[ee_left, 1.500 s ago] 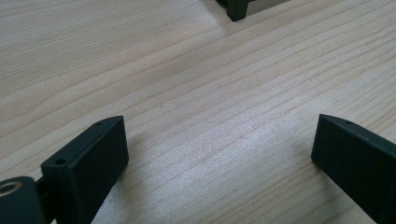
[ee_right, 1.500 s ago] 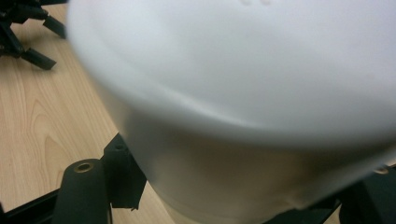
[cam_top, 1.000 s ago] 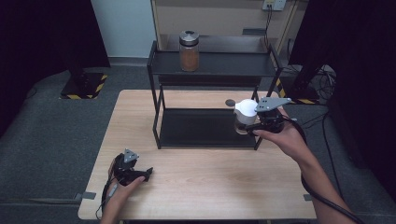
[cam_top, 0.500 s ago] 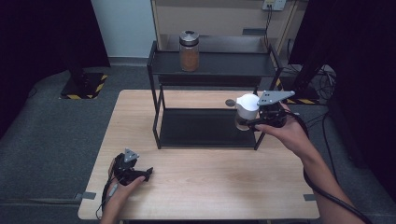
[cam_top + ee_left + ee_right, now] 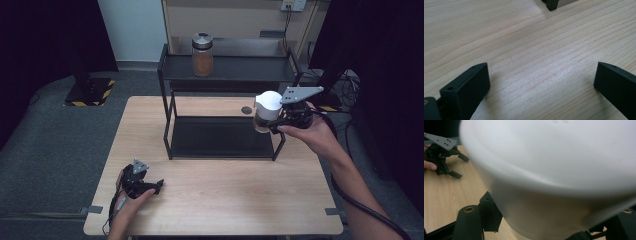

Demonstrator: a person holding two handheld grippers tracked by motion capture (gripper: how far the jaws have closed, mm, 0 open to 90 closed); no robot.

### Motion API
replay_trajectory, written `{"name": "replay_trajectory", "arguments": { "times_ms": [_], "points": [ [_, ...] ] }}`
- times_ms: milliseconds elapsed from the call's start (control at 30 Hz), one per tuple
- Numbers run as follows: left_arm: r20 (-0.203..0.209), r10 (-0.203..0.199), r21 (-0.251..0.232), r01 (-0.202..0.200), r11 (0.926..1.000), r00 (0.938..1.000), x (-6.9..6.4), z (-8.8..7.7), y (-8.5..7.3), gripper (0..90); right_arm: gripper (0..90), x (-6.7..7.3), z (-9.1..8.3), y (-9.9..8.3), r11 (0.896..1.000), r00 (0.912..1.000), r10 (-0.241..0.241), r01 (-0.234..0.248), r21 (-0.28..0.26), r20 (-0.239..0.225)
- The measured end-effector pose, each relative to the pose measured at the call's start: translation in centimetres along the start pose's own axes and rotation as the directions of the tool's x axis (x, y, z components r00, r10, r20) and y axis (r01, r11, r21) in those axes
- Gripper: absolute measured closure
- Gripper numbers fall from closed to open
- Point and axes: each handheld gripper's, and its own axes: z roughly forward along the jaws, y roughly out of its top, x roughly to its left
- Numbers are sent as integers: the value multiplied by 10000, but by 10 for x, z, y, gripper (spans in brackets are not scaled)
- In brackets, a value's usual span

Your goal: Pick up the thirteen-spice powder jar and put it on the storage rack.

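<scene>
1. The right gripper [image 5: 272, 125] is clamped on a white-lidded jar [image 5: 265, 111], holding it in the air at the right front post of the black shelf rack [image 5: 225, 75].
2. The left gripper [image 5: 150, 188] rests on the wooden table [image 5: 225, 200] near its front left corner, jaws spread wide and empty.
3. A brown-filled jar with a grey lid [image 5: 202, 54] stands on the rack's top shelf.
4. A dark round spot [image 5: 246, 110] lies on the table behind the rack.

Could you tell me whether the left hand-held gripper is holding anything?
No, the left hand-held gripper has its jaws apart over bare wooden table.
</scene>
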Motion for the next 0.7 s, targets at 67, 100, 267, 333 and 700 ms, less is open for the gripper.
{"name": "replay_trajectory", "arguments": {
  "times_ms": [67, 100, 267, 333, 700],
  "points": [
    [0, 0, -1, 0, 10000, 10000, 0, 0, 0, 0, 316, -1, -3, 4, 10000, 10000, -51, 51, 4, -44],
    [1, -1, 0, 1, 10000, 10000, 0, 0, 0, 0, 316, -1, -4, 6, 10000, 10000, -57, 57, 8, -49],
    [0, -2, -2, 2, 10000, 10000, 0, 0, 0, 0, 316, -3, -9, 15, 10000, 9999, -14, 15, 85, -104],
    [1, -2, -4, 2, 10000, 10000, 0, 0, 0, 0, 316, -4, -10, 17, 9999, 9999, -6, 7, 100, -134],
    [-1, -1, -1, 1, 10000, 10000, 0, 0, 0, 0, 316, -8, -18, 31, 9999, 9996, -132, 134, 73, -232]
  ]
}}
